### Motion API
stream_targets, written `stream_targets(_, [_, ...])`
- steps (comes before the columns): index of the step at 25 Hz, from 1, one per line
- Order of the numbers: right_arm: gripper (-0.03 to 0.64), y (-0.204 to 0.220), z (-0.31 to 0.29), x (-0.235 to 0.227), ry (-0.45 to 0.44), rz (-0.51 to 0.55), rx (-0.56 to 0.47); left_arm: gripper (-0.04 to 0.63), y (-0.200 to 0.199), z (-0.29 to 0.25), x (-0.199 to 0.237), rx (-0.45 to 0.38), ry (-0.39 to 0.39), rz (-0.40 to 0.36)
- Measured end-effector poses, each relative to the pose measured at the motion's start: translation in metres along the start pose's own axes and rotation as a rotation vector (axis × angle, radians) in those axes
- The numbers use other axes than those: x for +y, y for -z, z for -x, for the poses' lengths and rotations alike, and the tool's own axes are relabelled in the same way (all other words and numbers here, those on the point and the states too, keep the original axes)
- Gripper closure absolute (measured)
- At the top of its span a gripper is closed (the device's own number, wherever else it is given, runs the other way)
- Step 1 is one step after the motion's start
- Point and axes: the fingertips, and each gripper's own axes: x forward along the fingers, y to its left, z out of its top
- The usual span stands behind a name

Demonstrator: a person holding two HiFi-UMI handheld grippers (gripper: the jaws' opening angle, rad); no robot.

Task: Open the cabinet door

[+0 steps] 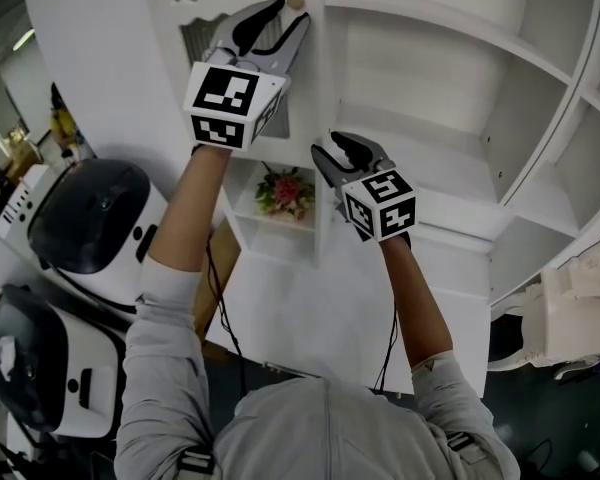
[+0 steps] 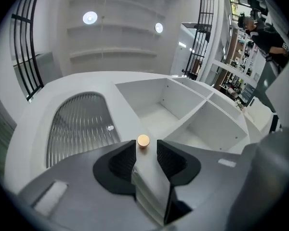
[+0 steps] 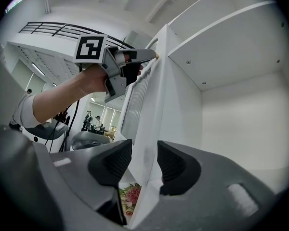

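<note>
The cabinet (image 1: 430,158) and its door (image 2: 149,186) look like smooth white-painted board with a soft satin sheen. The door's panel (image 2: 79,124) is ribbed glass and its knob (image 2: 143,140) tan and wood-like. The left gripper (image 2: 145,147) has matt black ribbed pads (image 2: 121,161) on smooth grey plastic; the sleeves (image 1: 165,368) are grey cloth.

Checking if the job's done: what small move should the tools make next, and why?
Probably draw the left tool and right tool back off the cabinet door: it already stands open, and both tools' jaws stand apart astride its edge.
</note>
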Motion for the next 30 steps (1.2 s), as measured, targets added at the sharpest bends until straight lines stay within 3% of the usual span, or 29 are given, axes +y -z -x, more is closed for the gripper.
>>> stream_targets(12, [0.446, -0.011, 0.0, -0.003, 0.014, -0.033, -0.007, 0.503, -0.004, -0.015, 0.007, 0.015, -0.038, 0.006])
stream_targets(23, [0.448, -0.002, -0.011, 0.02, -0.012, -0.031, 0.047, 0.505, -0.021, 0.016, 0.008, -0.079, -0.023, 0.099])
stream_targets(30, [0.521, -0.003, -0.006, 0.038, -0.016, -0.071, 0.013, 0.505, -0.031, 0.032, 0.009, -0.108, -0.006, 0.134])
